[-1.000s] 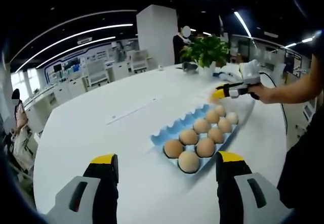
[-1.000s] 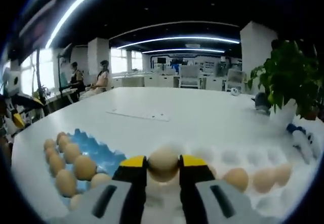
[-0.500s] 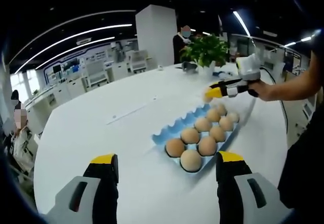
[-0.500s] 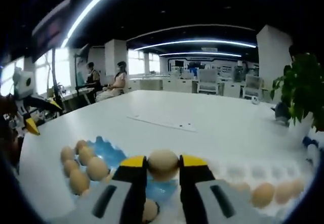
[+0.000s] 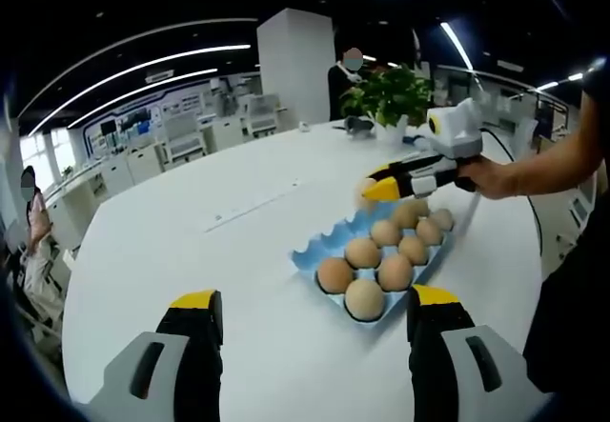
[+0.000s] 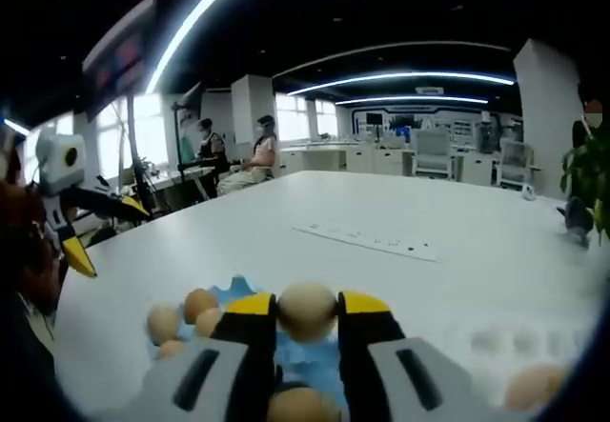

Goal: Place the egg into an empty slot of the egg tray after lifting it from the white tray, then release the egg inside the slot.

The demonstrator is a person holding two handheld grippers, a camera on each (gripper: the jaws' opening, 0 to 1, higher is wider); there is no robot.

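Bare table (image 5: 191, 241) around blue egg tray (image 5: 329, 246); far slots seemingly free, near rows egg-filled

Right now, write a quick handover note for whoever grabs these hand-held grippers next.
Right hand-held gripper: shut on one egg, held in the air over the blue egg tray.
Left hand-held gripper: open, empty, hanging over the white table short of the tray.
Blue tray: seven eggs sit in it at the near end; the slots on the side farther from the left gripper look free.
Done: egg lifted and carried over to the blue tray.
Left: lower it into a free slot, open the jaws, back away.
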